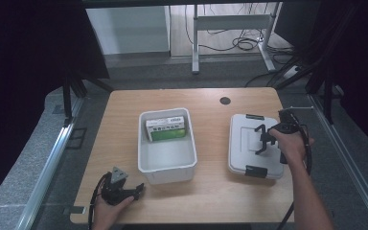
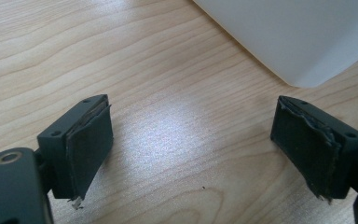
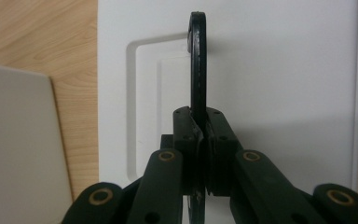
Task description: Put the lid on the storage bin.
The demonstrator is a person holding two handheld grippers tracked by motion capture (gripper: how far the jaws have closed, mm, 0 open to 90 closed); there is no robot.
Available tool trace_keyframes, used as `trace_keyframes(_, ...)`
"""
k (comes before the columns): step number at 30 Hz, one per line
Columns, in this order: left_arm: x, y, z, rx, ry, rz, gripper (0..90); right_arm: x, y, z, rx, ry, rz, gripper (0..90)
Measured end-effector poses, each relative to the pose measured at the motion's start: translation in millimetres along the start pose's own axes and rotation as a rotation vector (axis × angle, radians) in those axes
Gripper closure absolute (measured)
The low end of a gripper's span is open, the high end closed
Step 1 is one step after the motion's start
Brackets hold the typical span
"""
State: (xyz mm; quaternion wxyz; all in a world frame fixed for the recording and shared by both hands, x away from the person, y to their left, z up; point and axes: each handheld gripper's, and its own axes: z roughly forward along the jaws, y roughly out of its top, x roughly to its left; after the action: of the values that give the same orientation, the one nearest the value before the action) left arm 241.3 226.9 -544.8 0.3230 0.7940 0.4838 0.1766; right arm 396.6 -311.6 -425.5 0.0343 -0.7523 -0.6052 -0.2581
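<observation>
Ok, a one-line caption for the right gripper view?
Right gripper shut on the black handle of the white lid, wooden table beside it.

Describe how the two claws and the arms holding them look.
Both claws are black, each with two jaws on linked bars with brass-coloured pivots. The left claw carries a grey three-cornered plate on top, and its dark pads are frayed at the edges. A black cable trails from the right claw. Both forearms are bare, no sleeves in sight.

A wooden table (image 1: pixel 206 191) stands on grey floor (image 1: pixel 24 163); behind, a metal-legged desk (image 1: pixel 230 21) over possibly cables (image 1: pixel 242 43).
</observation>
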Motion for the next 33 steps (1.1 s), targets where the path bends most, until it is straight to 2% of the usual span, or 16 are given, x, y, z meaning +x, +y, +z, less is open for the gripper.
trace_keyframes(7,-0.1,0.0,0.0,0.0,0.001,0.0,12.7,12.6,-2.0,-20.7,-0.024,0.013,-0.04,84.9)
trace_keyframes(15,0.0,0.0,-0.1,0.001,0.0,0.0,12.7,33.4,-6.9,-41.6,-0.042,0.057,-0.099,84.9)
trace_keyframes(18,-0.1,0.0,-0.1,0.001,0.001,0.0,12.7,37.7,-8.2,-45.6,-0.043,0.061,-0.121,84.9)
trace_keyframes(33,0.0,0.0,0.2,-0.002,0.003,0.0,12.7,54.6,-16.8,-55.8,-0.063,0.11,-0.164,84.9)
